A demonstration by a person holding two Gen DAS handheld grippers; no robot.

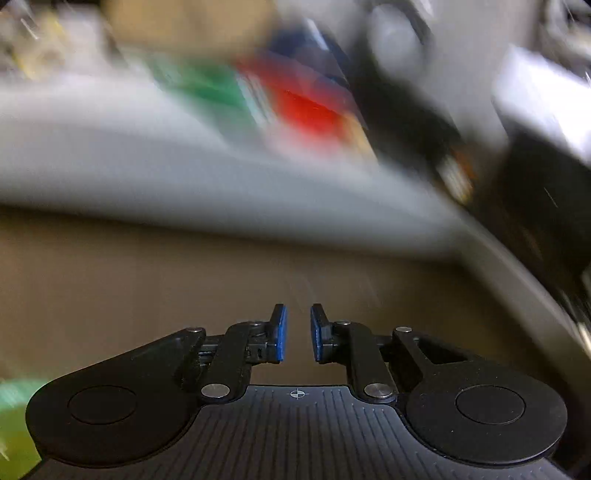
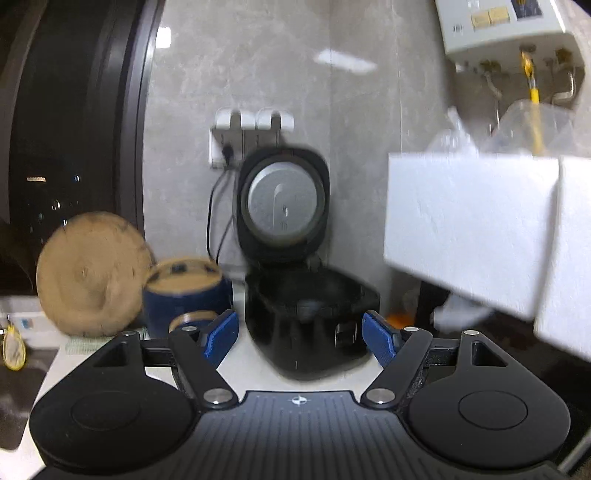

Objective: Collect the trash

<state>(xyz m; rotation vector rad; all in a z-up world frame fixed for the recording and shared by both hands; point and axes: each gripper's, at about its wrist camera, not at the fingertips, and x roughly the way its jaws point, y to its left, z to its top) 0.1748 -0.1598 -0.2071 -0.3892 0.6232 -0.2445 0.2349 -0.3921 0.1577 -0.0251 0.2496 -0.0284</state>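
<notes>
The left wrist view is heavily motion-blurred. My left gripper [image 1: 298,332] has its blue pads a narrow gap apart with nothing between them, over a brown surface [image 1: 147,288]. Blurred green [image 1: 207,88] and red [image 1: 314,110] packages lie beyond a grey band [image 1: 184,173]; I cannot tell what they are. My right gripper [image 2: 300,334] is open wide and empty, facing a black rice cooker [image 2: 306,306] with its lid [image 2: 282,201] raised. No trash item is clearly identifiable.
In the right wrist view a round wooden board [image 2: 90,273] and a blue jar with a wooden lid [image 2: 186,291] stand left of the cooker. A white foam box [image 2: 472,229] looms at right. A wall socket [image 2: 255,125] and a water heater [image 2: 506,26] hang on the grey wall.
</notes>
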